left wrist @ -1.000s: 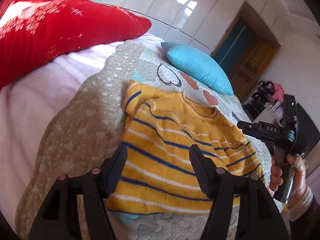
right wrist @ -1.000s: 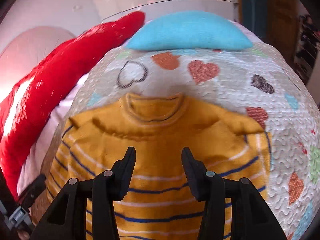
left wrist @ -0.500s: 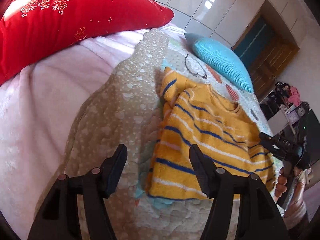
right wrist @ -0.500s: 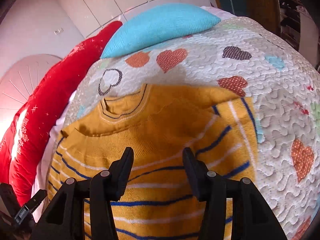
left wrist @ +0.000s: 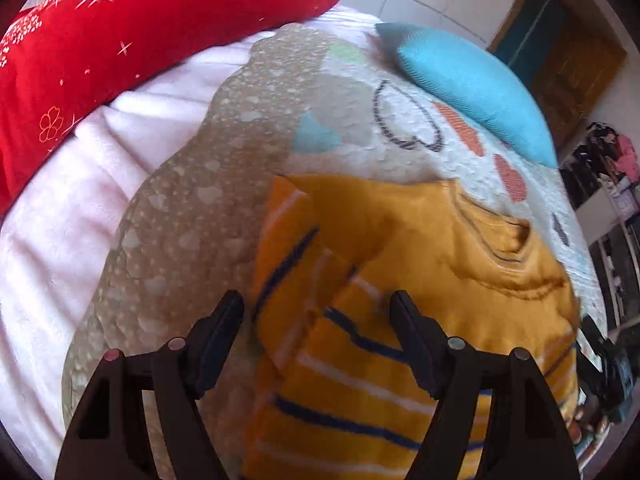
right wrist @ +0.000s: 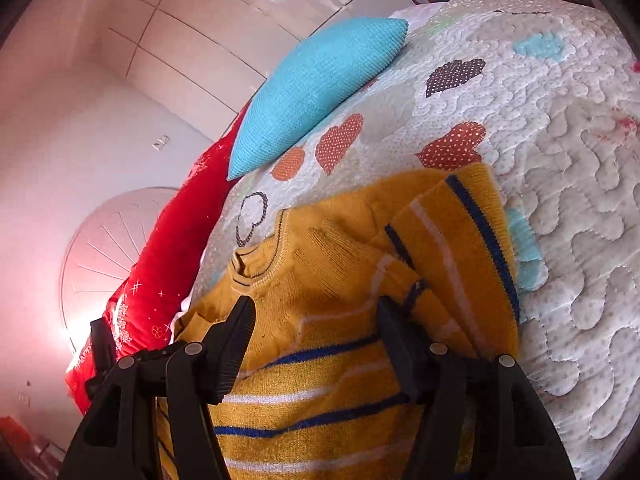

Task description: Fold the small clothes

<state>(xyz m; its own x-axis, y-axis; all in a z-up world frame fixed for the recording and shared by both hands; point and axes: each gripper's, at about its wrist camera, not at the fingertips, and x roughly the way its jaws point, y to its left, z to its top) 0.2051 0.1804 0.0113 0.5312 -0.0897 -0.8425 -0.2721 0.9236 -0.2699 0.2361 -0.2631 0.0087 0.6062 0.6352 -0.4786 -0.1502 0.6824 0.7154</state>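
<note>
A small yellow sweater [left wrist: 420, 280] with blue and white stripes lies flat on the quilt, neck toward the pillows, both sleeves folded in over the body. My left gripper [left wrist: 320, 312] is open and empty, low over the sweater's left shoulder and folded sleeve. My right gripper [right wrist: 316, 316] is open and empty, low over the sweater [right wrist: 328, 304] near its right shoulder, next to the folded right sleeve [right wrist: 460, 240]. The right gripper also shows at the right edge of the left wrist view [left wrist: 600, 368]. The left gripper shows at the left edge of the right wrist view [right wrist: 100, 344].
The heart-patterned quilt [left wrist: 208, 200] covers the bed. A blue pillow [left wrist: 480, 88] lies beyond the sweater's neck, also in the right wrist view [right wrist: 316, 88]. A long red pillow [left wrist: 120, 48] lies on the far left over a pink blanket [left wrist: 60, 240]. A wooden door [left wrist: 572, 64] stands behind.
Both grippers have moved forward and down toward the sweater's shoulders, left one to the left shoulder, right one to the right. Both stayed open. The sweater has not moved.
</note>
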